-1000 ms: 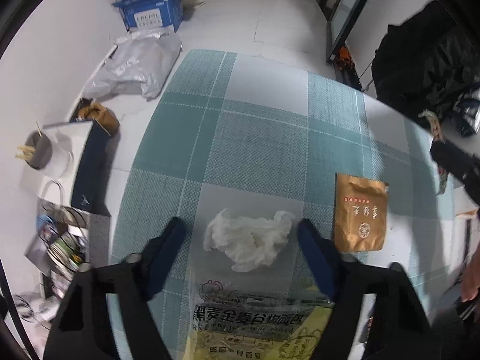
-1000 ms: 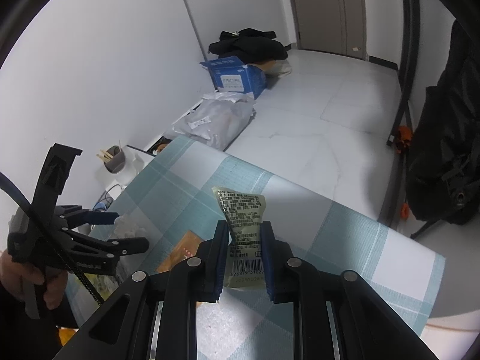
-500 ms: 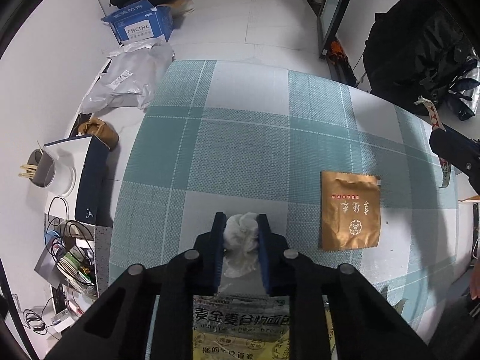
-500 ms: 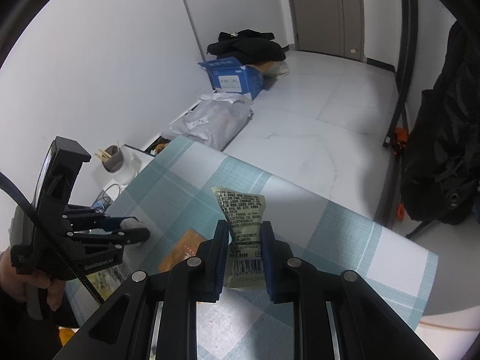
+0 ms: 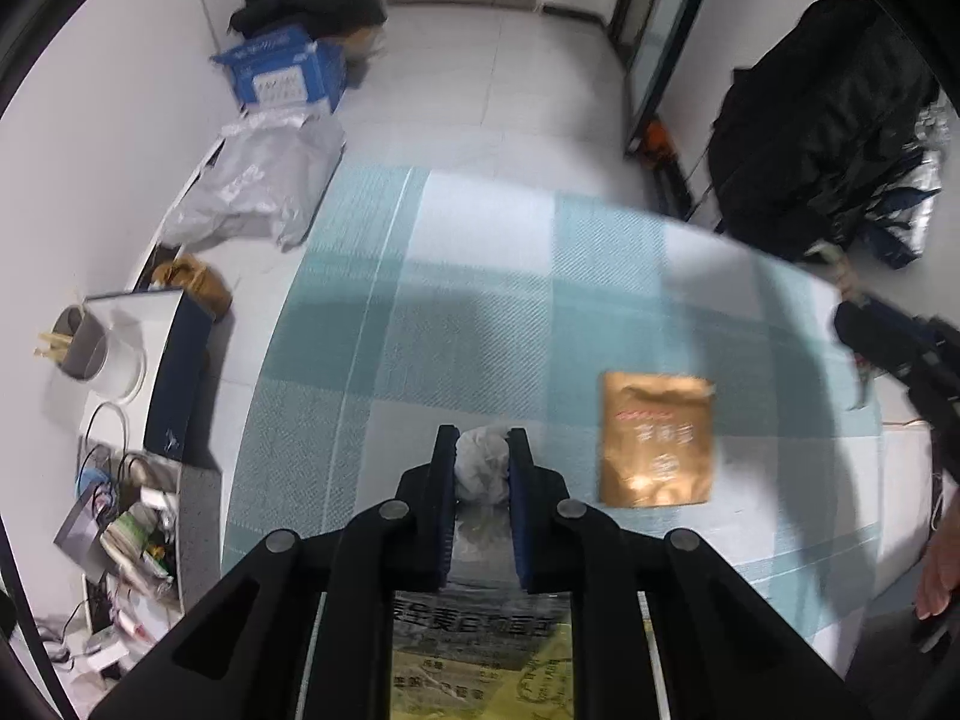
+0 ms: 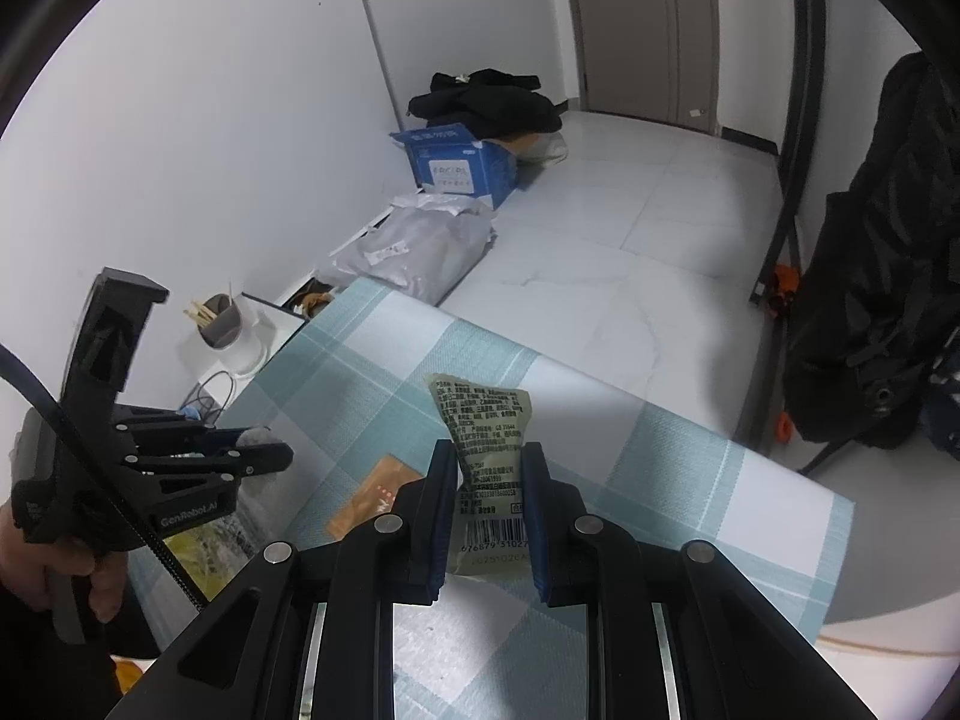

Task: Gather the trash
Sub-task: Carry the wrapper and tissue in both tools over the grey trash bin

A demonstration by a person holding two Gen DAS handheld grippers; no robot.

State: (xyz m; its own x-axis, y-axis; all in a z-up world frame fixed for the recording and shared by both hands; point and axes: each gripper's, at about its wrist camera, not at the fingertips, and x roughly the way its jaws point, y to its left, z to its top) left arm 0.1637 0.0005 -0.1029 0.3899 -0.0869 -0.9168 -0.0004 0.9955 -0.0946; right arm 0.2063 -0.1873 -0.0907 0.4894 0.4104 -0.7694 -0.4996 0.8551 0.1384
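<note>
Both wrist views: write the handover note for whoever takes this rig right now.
Left tool: jaws have just been closing, now shut on the crumpled tissue.
Right tool: shut on the green snack wrapper, held above the checked tablecloth.
Done: both pieces gripped.
Left: the brown paper packet lies flat on the cloth; the clear printed bag lies beneath the left tool. No bin in view.

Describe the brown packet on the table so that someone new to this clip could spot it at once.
Start at the table with the teal and white checked cloth. The brown packet lies flat on it, apart from the left gripper, which is shut on a crumpled white tissue. It is the only plain golden-brown, rectangular piece there; the transparent bag with yellow print beneath the gripper looks nothing like it.
</note>
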